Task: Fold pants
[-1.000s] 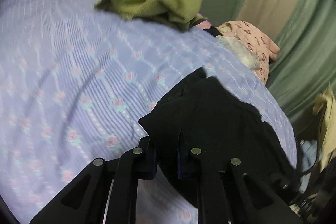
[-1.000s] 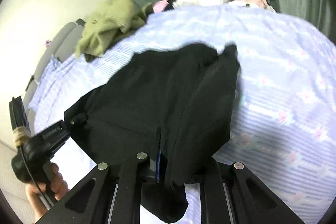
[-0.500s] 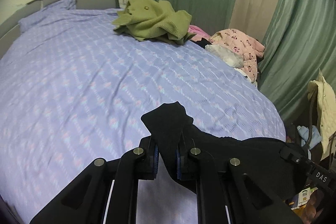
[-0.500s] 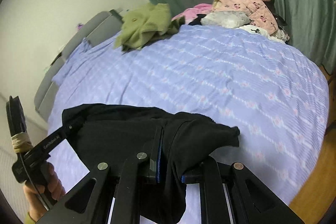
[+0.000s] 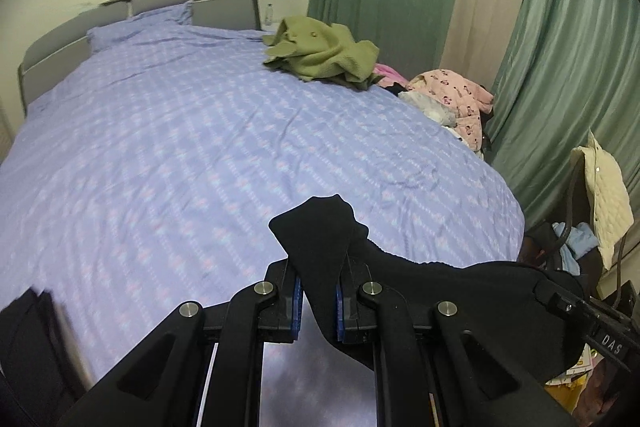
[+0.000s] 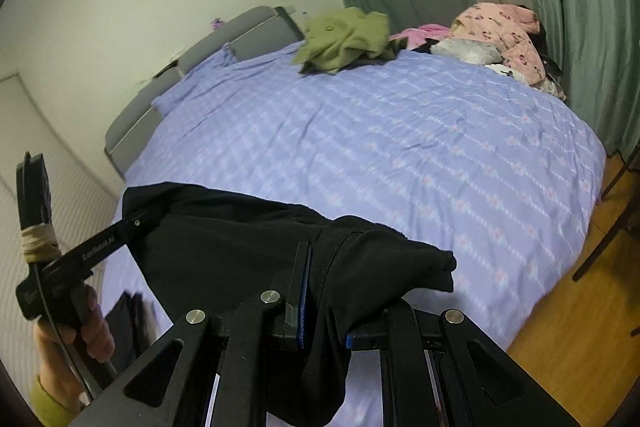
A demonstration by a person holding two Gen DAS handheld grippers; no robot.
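We find the black pants (image 6: 240,247) pinched by left gripper (image 5: 318,297) and right gripper (image 6: 324,311), lifted above the bed (image 5: 180,147), no finished fold visible, most folding apparently outstanding.

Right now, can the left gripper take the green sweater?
Probably not: the left gripper is shut on the pants, and the sweater lies far across the bed.

Pants (image 5: 320,251) hang between both grippers before the bed (image 5: 180,147); clothes pile (image 5: 324,53) on its far-right edge.
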